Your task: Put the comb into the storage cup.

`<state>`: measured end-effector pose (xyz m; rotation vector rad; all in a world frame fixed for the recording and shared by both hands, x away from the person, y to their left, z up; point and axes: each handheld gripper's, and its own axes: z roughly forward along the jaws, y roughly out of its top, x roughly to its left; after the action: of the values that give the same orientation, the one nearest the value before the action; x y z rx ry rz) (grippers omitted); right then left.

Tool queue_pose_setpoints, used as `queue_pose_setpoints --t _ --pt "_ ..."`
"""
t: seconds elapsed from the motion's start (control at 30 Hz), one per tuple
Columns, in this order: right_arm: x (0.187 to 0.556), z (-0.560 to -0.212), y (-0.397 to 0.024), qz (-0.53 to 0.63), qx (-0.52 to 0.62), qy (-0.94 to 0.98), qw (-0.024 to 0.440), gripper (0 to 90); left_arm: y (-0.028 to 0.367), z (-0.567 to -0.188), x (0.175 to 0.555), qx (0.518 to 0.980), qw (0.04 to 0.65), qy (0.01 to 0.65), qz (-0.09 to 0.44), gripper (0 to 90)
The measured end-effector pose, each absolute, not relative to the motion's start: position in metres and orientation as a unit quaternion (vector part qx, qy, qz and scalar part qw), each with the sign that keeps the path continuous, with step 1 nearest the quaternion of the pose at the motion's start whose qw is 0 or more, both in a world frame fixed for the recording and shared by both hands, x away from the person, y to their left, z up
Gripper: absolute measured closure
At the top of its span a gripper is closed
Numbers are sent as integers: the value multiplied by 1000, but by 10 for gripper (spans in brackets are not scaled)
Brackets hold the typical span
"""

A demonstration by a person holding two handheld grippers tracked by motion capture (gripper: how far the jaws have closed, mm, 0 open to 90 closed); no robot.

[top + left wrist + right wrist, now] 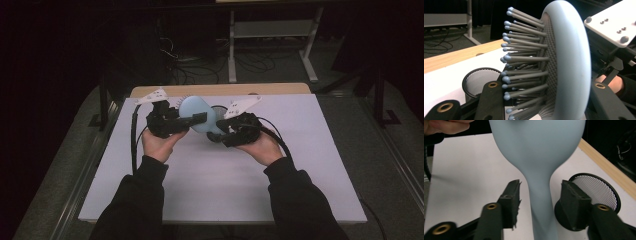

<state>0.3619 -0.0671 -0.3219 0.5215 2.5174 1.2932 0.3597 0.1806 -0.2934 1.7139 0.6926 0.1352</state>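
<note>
L gripper [197, 118] clenched on pale-blue hairbrush [196, 114] head, carries weight; R gripper [540, 195] released, jaws straddling handle w/o touching. Mesh cup [599, 191] below, prob. destination.

My hand-held grippers met over the far middle of the table [300, 195], the brush [196, 114] bridging them, so nothing could pass between. A mesh cup [596, 191] stood just beside my right hand-held gripper [540, 202], blocking that side. The near half of the table lay open, and so did both outer sides.
</note>
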Motion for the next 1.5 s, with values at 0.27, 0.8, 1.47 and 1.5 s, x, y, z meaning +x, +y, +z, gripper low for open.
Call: queue_pose_setpoints --t 0.27,0.8,1.47,1.5 --pt "365 -325 -79 446 211 860 128 230 176 -283 363 745 596 293 67 523" --pt "364 -327 -120 481 255 830 119 0 168 -269 375 749 593 286 81 524" --pt "349 -349 -181 494 287 813 115 0 173 -266 392 742 589 303 102 525" --pt "348 -350 -183 492 288 813 116 0 174 -266 392 741 589 304 105 525"
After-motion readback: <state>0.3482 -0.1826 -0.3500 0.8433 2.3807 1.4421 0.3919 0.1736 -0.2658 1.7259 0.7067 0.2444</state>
